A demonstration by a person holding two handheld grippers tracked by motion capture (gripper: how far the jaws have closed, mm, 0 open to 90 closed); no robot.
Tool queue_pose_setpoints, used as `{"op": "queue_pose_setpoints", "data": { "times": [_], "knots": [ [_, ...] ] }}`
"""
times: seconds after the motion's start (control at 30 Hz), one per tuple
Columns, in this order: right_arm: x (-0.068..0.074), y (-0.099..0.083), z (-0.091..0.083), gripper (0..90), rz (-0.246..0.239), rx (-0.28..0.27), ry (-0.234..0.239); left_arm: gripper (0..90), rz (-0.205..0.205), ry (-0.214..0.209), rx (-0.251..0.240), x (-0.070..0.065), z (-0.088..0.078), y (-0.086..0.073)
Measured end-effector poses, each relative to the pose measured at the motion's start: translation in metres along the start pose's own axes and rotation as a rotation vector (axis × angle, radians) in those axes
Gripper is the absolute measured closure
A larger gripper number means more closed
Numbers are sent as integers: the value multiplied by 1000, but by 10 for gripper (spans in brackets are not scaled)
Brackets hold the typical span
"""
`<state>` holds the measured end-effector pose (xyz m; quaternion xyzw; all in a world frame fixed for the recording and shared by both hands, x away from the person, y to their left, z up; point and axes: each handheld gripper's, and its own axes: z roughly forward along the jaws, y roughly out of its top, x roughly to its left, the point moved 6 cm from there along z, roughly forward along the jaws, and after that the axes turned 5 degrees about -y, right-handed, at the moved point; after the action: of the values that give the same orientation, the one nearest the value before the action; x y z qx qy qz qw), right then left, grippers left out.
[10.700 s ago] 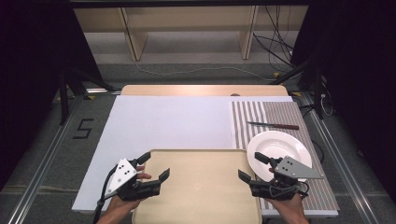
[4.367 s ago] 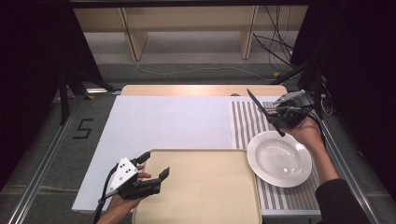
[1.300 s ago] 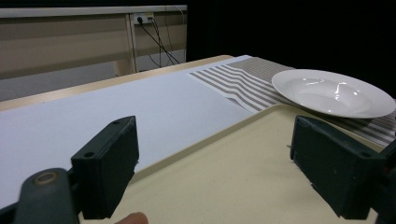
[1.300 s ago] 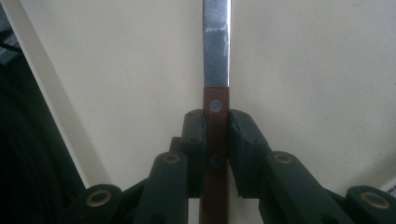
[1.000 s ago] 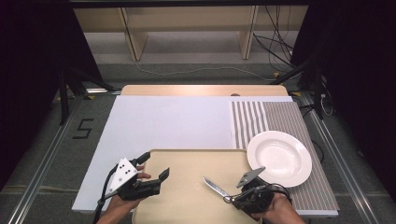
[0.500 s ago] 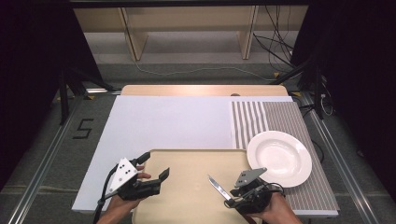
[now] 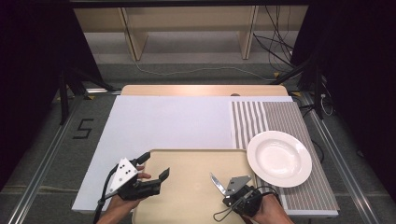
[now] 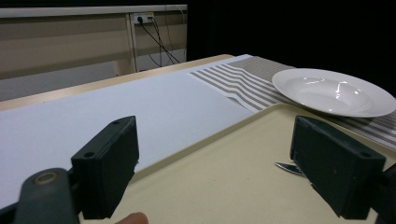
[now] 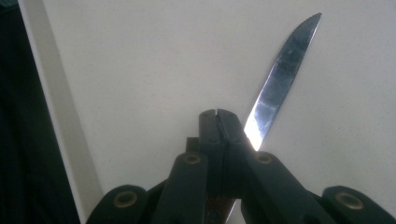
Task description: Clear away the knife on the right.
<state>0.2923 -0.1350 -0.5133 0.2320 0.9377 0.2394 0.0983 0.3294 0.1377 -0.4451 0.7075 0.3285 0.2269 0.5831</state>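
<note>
Dark walls and a pale shelf unit ring the table, which is covered by a white sheet with a striped mat on its right side. On the near edge sits a beige tray, and a white plate rests on the mat just beside the tray's right rim.

Over the tray's right half, the right gripper has its jaws pressed together, having just been closing. The knife runs out from under them: its blade slants away past the jaw tips over the tray floor, and its handle passes beneath the jaws. The jaws seem to pinch it near where blade meets handle, though the exact contact is hidden. In the high view the blade points toward the tray's middle.

Near the tray's left edge, the left gripper is held with its jaws wide apart and nothing between them. From there the knife tip shows low over the tray beside its far jaw.
</note>
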Motion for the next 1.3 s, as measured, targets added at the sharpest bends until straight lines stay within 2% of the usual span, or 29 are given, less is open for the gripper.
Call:
{"op": "queue_pose_setpoints", "data": {
  "times": [0.23,0.53,0.6,0.63,0.7,0.77,0.9,1.13,1.23,1.3],
  "knots": [
    [-2,-2,3,898,-13,26,-13,152,0,0,-1,0,0,0],
    [-7,-4,3,897,20,43,-37,152,0,0,-1,0,0,0],
    [-9,-5,3,897,20,45,-36,152,0,0,-1,0,0,0],
    [-10,-5,3,896,5,44,-41,152,0,0,-1,0,0,0],
    [-11,-6,3,896,24,45,-43,152,2,0,-1,0,0,0],
    [-14,-7,2,895,17,54,-51,152,0,0,-1,0,0,0],
    [-18,-10,0,892,41,60,-63,152,1,0,-1,0,-1,1],
    [-31,-18,-4,885,54,75,-101,152,0,-1,-3,0,-1,1],
    [-35,-20,-6,885,77,80,-106,152,-1,-1,-3,0,-1,1],
    [-38,-23,-8,886,75,87,-108,152,0,-1,-4,0,-1,1]
  ]
}}
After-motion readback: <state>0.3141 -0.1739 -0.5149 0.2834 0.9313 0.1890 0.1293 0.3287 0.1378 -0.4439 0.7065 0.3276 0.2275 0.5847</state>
